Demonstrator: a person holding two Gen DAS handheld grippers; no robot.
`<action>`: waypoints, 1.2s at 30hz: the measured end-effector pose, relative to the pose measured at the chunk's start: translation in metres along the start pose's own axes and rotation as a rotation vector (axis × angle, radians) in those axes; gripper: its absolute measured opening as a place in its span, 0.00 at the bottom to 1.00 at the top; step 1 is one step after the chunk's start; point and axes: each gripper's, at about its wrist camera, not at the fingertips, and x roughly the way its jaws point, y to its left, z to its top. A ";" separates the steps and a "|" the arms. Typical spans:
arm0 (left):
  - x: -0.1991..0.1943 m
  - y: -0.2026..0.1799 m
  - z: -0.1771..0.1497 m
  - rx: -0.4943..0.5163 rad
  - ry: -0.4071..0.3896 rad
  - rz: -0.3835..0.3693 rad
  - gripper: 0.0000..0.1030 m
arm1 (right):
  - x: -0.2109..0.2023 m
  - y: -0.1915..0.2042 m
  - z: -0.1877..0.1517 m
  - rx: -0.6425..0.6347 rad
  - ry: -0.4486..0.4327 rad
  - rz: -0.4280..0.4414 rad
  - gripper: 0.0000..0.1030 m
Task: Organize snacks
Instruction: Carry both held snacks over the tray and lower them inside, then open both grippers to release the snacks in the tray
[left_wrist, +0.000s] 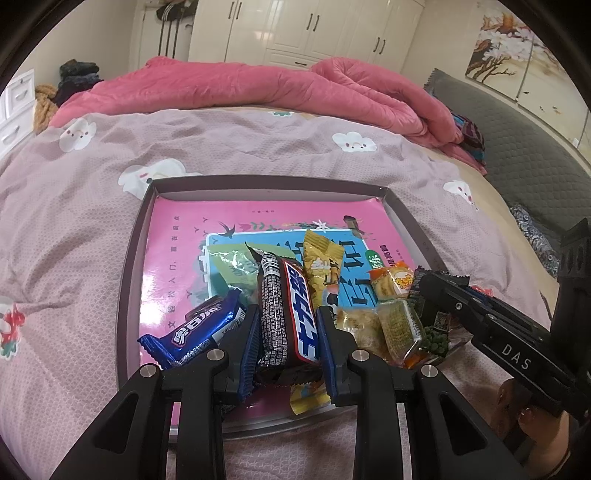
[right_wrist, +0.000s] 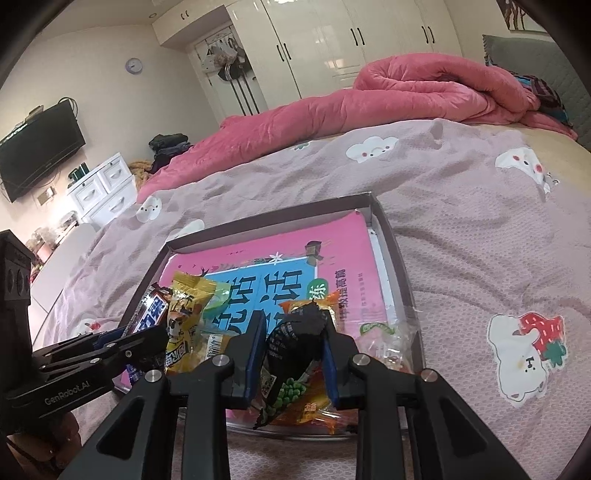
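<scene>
A shallow box tray (left_wrist: 129, 258) with a pink book in it lies on the bed. My left gripper (left_wrist: 286, 314) is shut on a dark Snickers-style bar (left_wrist: 288, 314) and holds it over the tray's near edge. A blue wafer packet (left_wrist: 199, 332), green packet (left_wrist: 229, 266), yellow packet (left_wrist: 321, 269) and orange cracker packet (left_wrist: 391, 280) lie in the tray. My right gripper (right_wrist: 295, 332) is shut on a black packet of green peas (right_wrist: 291, 354) above the tray's (right_wrist: 391, 243) near right corner. The right gripper also shows in the left wrist view (left_wrist: 424, 291).
The bed has a mauve cloud-print sheet (left_wrist: 74, 229) and a rolled pink quilt (left_wrist: 258, 88) at the far side. A grey headboard (left_wrist: 517, 155) is on the right. Wardrobes, a white drawer unit (right_wrist: 103, 188) and a wall television (right_wrist: 37, 147) stand beyond the bed.
</scene>
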 end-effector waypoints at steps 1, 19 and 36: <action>0.000 0.000 0.000 0.000 0.000 0.000 0.30 | -0.001 -0.001 0.000 0.000 -0.001 -0.002 0.28; 0.000 0.000 0.000 0.001 0.001 0.000 0.30 | -0.030 -0.010 0.000 0.030 -0.048 -0.039 0.32; -0.003 0.000 -0.001 -0.002 0.003 -0.005 0.30 | -0.018 0.006 -0.014 -0.025 0.035 -0.015 0.32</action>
